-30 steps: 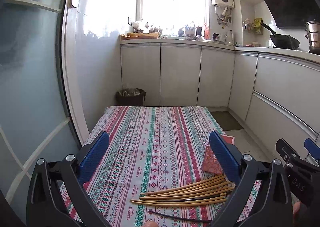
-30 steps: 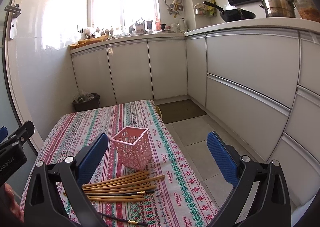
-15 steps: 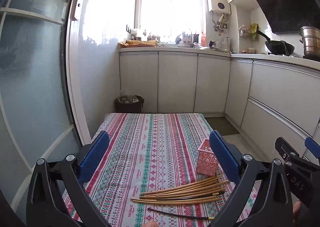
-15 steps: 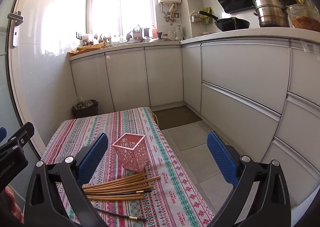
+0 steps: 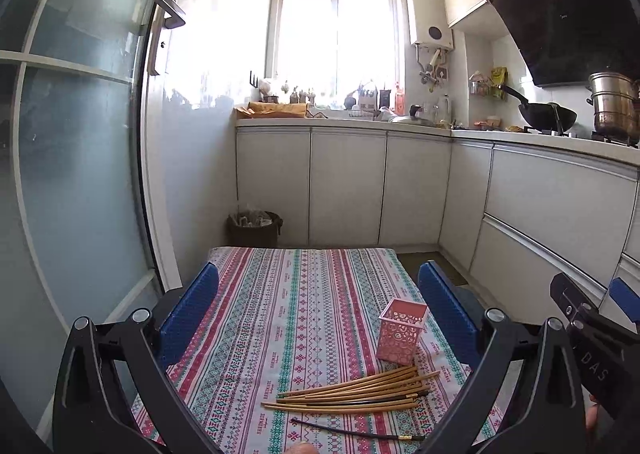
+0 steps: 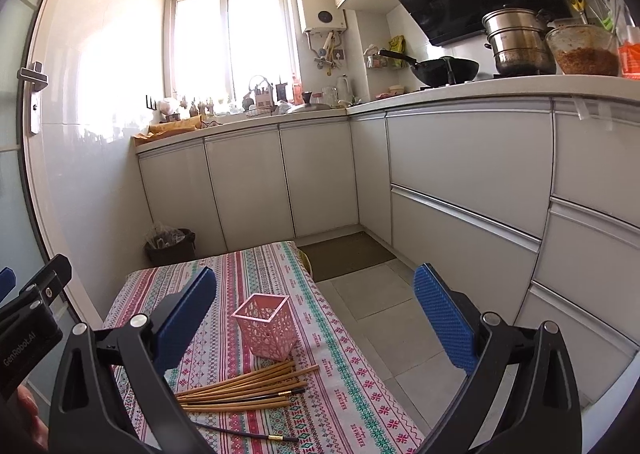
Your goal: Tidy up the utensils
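- The bamboo chopsticks point(image 5: 352, 394) lie in a loose bundle on the striped tablecloth point(image 5: 280, 314), just before the pink basket point(image 5: 401, 330).
- One black chopstick point(image 5: 356, 431) lies apart, nearer.
- The left gripper point(image 5: 318, 314) and the right gripper point(image 6: 314, 314) are both wide open, holding nothing.

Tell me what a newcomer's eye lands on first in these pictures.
First, the striped red-and-green patterned tablecloth, bright against the pale kitchen. On it stands an upright pink lattice plastic holder, with a fanned bundle of long wooden chopsticks lying just in front and one dark chopstick apart, nearer the camera. Both blue-padded grippers, left and right, hang open above.
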